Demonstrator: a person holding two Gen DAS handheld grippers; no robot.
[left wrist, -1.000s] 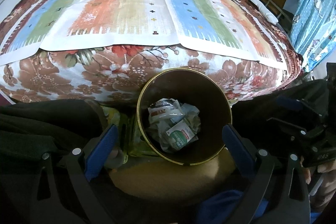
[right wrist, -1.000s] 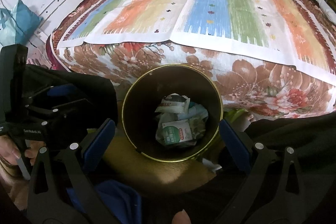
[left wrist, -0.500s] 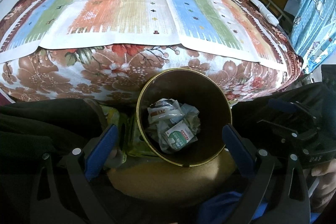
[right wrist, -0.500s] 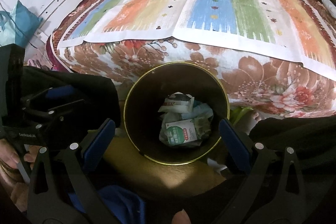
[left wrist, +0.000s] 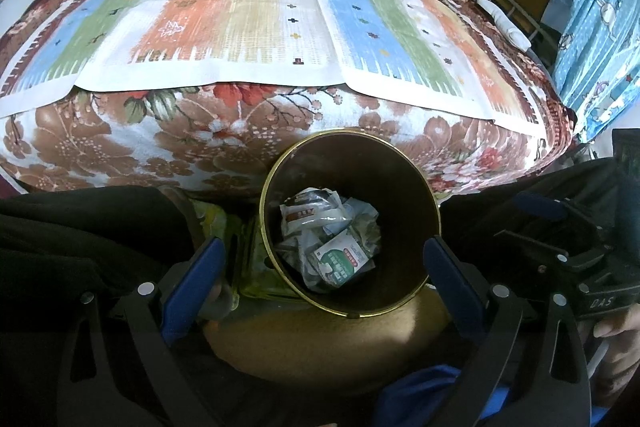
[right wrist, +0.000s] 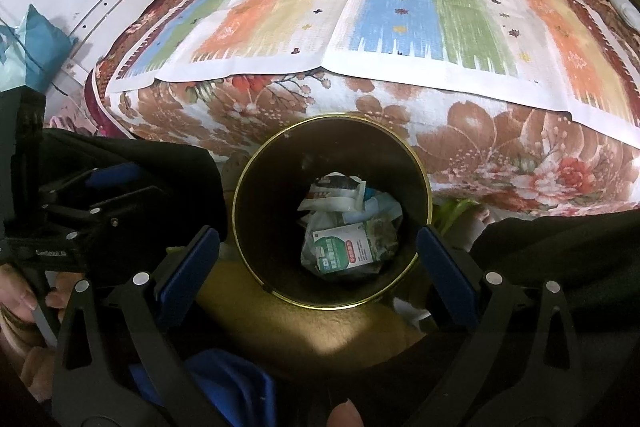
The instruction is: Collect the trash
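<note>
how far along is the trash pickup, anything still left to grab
Done: crumpled wrappers already lie in the bottom of the round bin. In hand: nothing; the left gripper and right gripper are both open and empty above the bin. Left: no loose trash shows on the striped mat, so it looks nearly finished.

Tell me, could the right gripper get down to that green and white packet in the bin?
Probably yes: the right gripper is open above the gold-rimmed bin, and the packet lies uncovered on top of the trash.
</note>
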